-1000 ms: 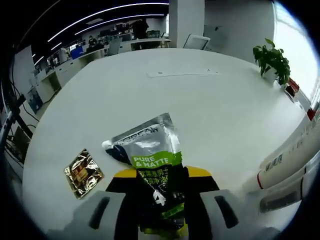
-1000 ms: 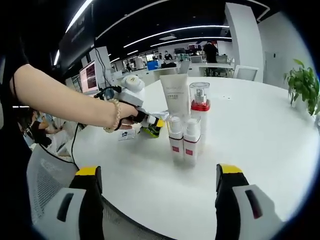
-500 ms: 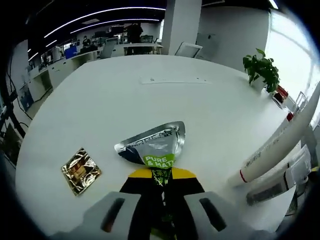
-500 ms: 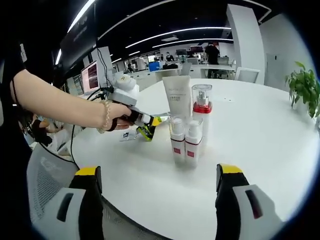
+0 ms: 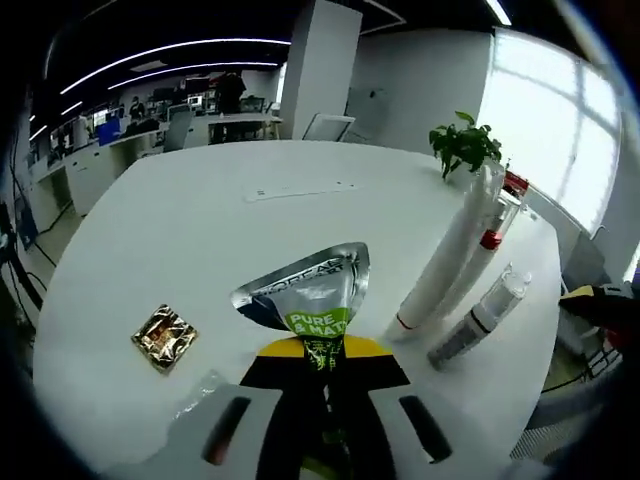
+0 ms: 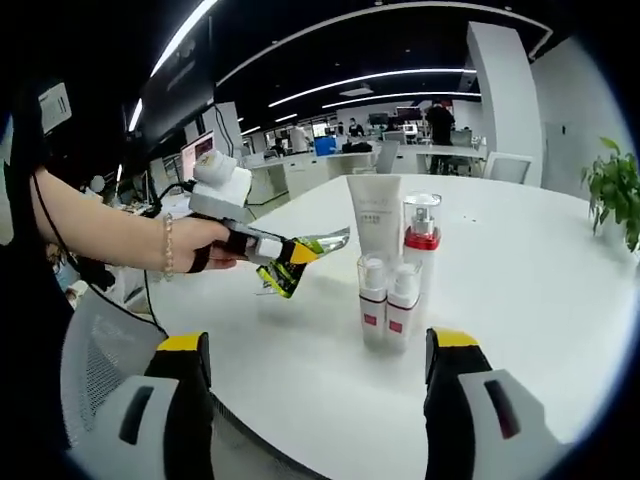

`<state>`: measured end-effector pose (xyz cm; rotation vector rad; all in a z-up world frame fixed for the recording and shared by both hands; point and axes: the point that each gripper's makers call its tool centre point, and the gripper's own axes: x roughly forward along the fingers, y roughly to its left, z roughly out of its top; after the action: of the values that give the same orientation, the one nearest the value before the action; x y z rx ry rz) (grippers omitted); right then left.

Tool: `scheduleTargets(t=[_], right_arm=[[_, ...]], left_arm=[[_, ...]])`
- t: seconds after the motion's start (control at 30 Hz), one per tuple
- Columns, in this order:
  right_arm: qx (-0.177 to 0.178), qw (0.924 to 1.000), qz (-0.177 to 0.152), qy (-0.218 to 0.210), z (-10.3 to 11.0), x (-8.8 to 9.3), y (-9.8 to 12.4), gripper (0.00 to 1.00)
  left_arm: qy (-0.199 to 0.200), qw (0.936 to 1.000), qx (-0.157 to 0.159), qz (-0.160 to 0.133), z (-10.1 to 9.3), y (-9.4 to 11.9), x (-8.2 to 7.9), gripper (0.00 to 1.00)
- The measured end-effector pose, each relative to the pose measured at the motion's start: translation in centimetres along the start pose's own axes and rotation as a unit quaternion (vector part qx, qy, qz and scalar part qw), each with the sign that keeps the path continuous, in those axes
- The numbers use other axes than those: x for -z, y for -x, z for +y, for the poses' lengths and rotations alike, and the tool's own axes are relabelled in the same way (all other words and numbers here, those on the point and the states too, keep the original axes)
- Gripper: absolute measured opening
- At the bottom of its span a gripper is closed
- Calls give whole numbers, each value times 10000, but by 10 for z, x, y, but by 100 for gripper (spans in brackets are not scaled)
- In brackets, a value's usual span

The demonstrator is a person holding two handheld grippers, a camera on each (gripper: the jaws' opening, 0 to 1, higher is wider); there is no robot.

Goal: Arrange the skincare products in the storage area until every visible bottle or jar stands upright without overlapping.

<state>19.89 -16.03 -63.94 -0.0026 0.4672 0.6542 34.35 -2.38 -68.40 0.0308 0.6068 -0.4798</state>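
Reading "PURE & MATTE" on its green band, the silver tube (image 5: 310, 295) sits clamped in the left gripper (image 5: 325, 385), now lifted off the white table (image 5: 200, 220) where it rested a second ago. Left of the tube lies a gold sachet (image 5: 163, 336). Right of it stand the cream tube (image 6: 375, 225), red-collared pump bottle (image 6: 422, 240) and two small bottles (image 6: 388, 305). The right gripper (image 6: 315, 400) hangs wide apart, holding nothing.

small pump bottles (image 6: 389, 308): 2 | tall tube (image 6: 374, 222): 1 | red-collared bottle (image 6: 421, 240): 1 | sachets (image 5: 166, 336): 2 (one gold)
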Motion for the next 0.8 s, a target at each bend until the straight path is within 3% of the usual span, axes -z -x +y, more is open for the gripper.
scheduleTargets(t=[0.03,0.13,0.27,0.57,0.8], right_arm=[[-62,10000,-51,-15,4,-3,1,85],[-186,9998,-103,19,13,-6,2,80],[-290,9992,-264,-78,21,-17,4,78],[-639,9943,-726,-459,39,-46,4,68],[-953,9881,-997,-689,55,-66,-2,55]], left_arm=[[-230,9997,-43,-61,-3,7,-3,4],[-276,9994,114,-176,-16,24,1,4],[-824,9959,262,-284,-35,44,2,4],[-743,9942,474,-609,-51,94,-4,4],[-778,9894,867,-867,-73,125,-11,4]])
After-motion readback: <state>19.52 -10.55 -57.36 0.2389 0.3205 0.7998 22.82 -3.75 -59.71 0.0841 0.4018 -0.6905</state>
